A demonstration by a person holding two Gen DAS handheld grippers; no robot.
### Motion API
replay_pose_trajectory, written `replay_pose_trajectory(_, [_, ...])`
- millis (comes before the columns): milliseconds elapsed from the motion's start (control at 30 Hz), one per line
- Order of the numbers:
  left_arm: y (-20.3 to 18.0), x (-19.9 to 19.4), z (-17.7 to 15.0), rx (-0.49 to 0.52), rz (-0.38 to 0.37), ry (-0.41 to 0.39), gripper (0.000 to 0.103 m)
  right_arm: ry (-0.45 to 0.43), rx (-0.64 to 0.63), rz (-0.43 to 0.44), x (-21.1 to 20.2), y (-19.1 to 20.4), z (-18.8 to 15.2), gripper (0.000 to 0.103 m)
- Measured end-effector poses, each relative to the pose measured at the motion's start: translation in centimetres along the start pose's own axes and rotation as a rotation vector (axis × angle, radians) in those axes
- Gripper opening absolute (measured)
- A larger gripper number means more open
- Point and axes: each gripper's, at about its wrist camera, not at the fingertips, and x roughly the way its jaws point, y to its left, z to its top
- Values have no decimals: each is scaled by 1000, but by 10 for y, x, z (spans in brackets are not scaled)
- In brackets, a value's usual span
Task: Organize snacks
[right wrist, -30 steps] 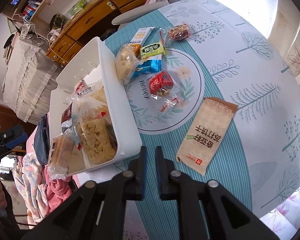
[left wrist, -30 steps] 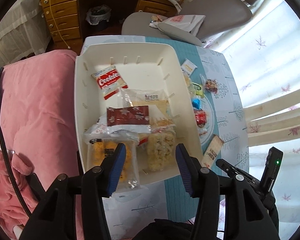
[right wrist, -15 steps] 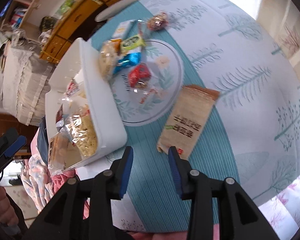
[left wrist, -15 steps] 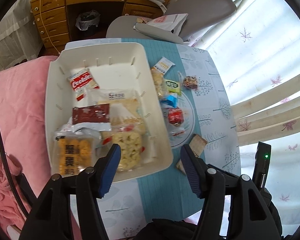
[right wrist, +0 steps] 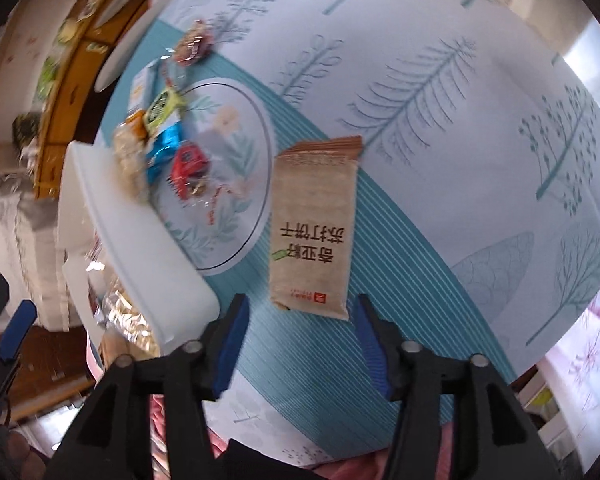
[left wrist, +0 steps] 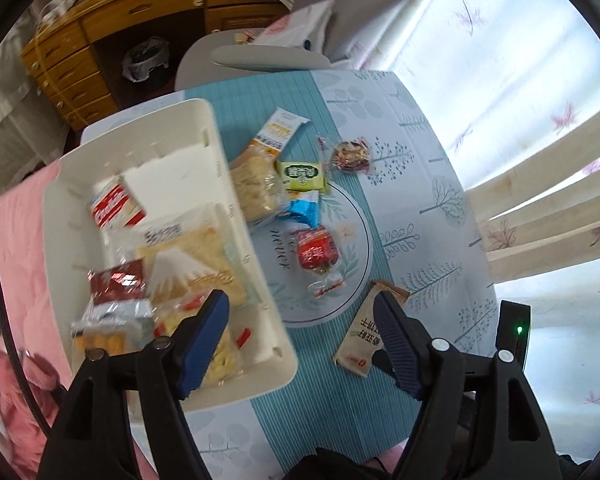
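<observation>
A white bin (left wrist: 256,264) (right wrist: 140,240) on the table's left holds several snack packs. Loose snacks lie beside it: a red pack (left wrist: 316,249) (right wrist: 188,166), a blue pack (left wrist: 306,210), a green pack (left wrist: 302,176), an orange-and-white pack (left wrist: 278,132) and a dark candy (left wrist: 350,155). A long tan cracker pack (right wrist: 314,224) (left wrist: 366,330) lies flat on the teal cloth. My right gripper (right wrist: 300,322) hovers just short of its near end, jaws opening, nothing between them. My left gripper (left wrist: 302,320) hangs over the bin's right rim, jaws opening and empty.
A wooden desk with drawers (left wrist: 100,52) and a grey chair (left wrist: 268,56) stand beyond the table. Pink bedding (left wrist: 16,280) lies left of the bin. Curtains (left wrist: 520,120) hang on the right. The table's near edge runs close below both grippers.
Both grippers' jaws have spread wider. The left gripper has slid right, from over the bin to its right rim. The right gripper has rolled and come down closer to the tan cracker pack.
</observation>
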Motion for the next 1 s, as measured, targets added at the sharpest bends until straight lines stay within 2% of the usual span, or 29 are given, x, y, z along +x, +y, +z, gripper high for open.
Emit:
replay_pose_trajectory(267, [-27, 68, 28, 40, 56, 146, 74, -35, 61, -36, 16, 4, 6, 62])
replay_pose_trajectory(433, [-35, 110, 42, 16, 63, 246, 74, -35, 103, -103, 26, 2, 9, 62])
replay_pose_trajectory(733, [-33, 165, 48, -84, 100, 444, 74, 0, 80, -162, 40, 9, 14, 62])
replay_pose_trajectory(867, [-30, 180, 47, -112, 93, 490, 74, 15, 72, -191, 44, 9, 18, 62])
replay_pose_trajectory(1000, [-33, 188, 50, -104, 100, 498, 74, 24, 45, -214, 46, 11, 21, 62])
